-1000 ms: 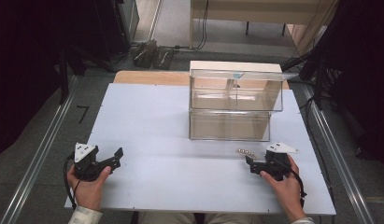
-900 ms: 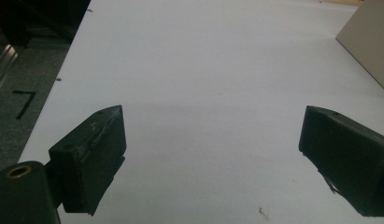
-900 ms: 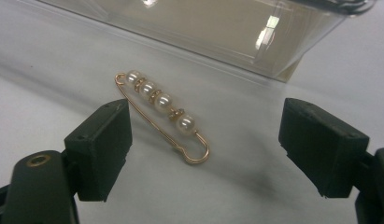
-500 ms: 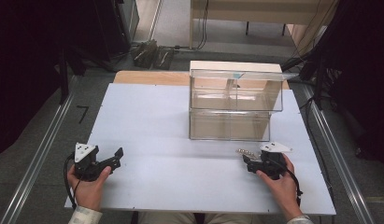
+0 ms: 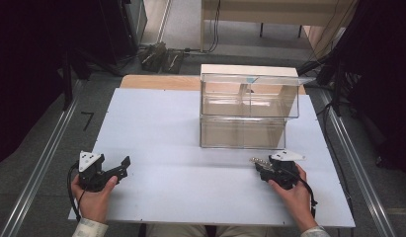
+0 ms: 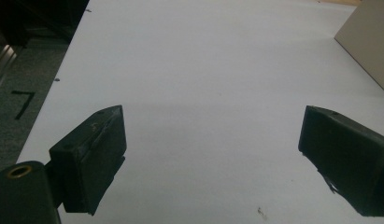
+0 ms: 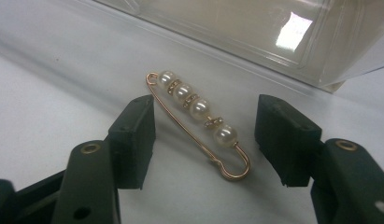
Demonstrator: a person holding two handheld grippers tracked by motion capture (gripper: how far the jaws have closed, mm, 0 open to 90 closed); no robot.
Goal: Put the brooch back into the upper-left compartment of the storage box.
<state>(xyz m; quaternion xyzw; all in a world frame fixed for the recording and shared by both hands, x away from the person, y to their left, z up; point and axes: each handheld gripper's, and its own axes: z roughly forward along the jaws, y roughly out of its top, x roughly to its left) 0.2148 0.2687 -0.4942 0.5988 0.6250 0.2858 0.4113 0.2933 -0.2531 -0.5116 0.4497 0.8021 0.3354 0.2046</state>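
A gold brooch pin strung with several pearls lies flat on the white table, just in front of the clear box. The right gripper straddles the pin. Its jaws have just been closing, and the pin lies between them with a gap on each side, so no pad touches it. From above, the pin is a small glinting strip at the right gripper's tips. The left gripper rests at the table's near left, open, with only bare table between its jaws.
The clear box has two tiers, stands at the back right of the table and rises close behind the pin. Its tan side edges into the left gripper view. Metal rails run along the floor beside the table.
The right gripper has shifted slightly left toward the pin, and its jaws have narrowed around it. The left hand and gripper have stayed put.
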